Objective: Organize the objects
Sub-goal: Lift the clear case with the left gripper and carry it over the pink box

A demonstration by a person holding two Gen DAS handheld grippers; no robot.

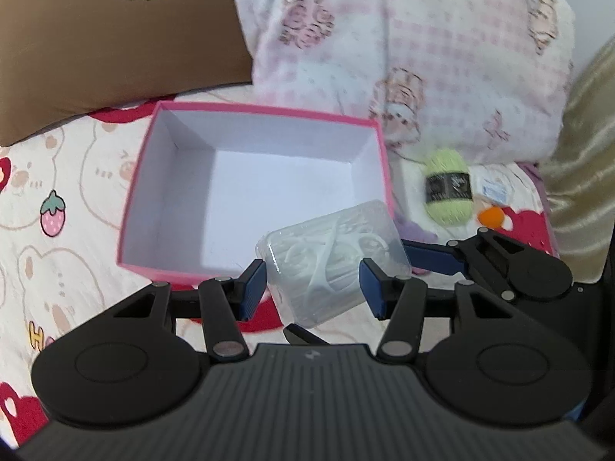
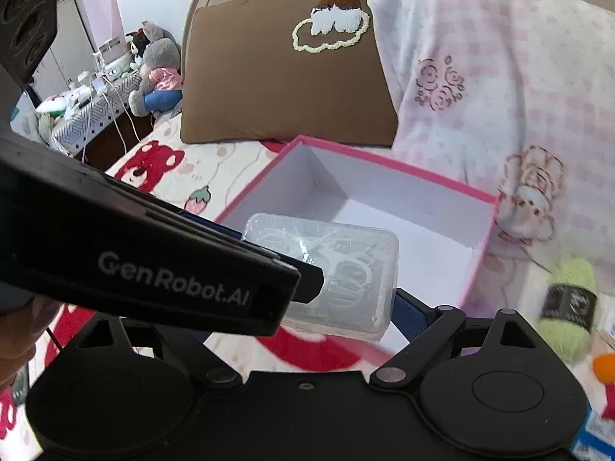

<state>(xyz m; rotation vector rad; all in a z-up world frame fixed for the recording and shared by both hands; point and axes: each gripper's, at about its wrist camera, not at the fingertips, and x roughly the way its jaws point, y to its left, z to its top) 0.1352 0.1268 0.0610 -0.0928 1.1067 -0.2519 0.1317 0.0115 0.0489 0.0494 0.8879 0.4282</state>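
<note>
A clear plastic case of white floss picks (image 1: 332, 261) (image 2: 346, 269) hangs above the bed at the near edge of an open pink box (image 1: 269, 109) (image 2: 384, 167) with a bare white inside. My left gripper (image 1: 313, 288) is shut across the case's width, a blue pad on each side. In the right wrist view its black body (image 2: 173, 276) crosses in front. My right gripper (image 2: 319, 299) holds the same case along its length. One of its blue fingers (image 2: 409, 309) (image 1: 430, 257) presses the case's end; the other is mostly hidden.
A green yarn skein (image 1: 447, 188) (image 2: 569, 299) and an orange ball (image 1: 492, 215) (image 2: 605, 365) lie right of the box on the cartoon bedsheet. A brown pillow (image 1: 115, 38) and a pink blanket (image 1: 423, 57) rise behind. A cluttered desk (image 2: 96, 100) stands far left.
</note>
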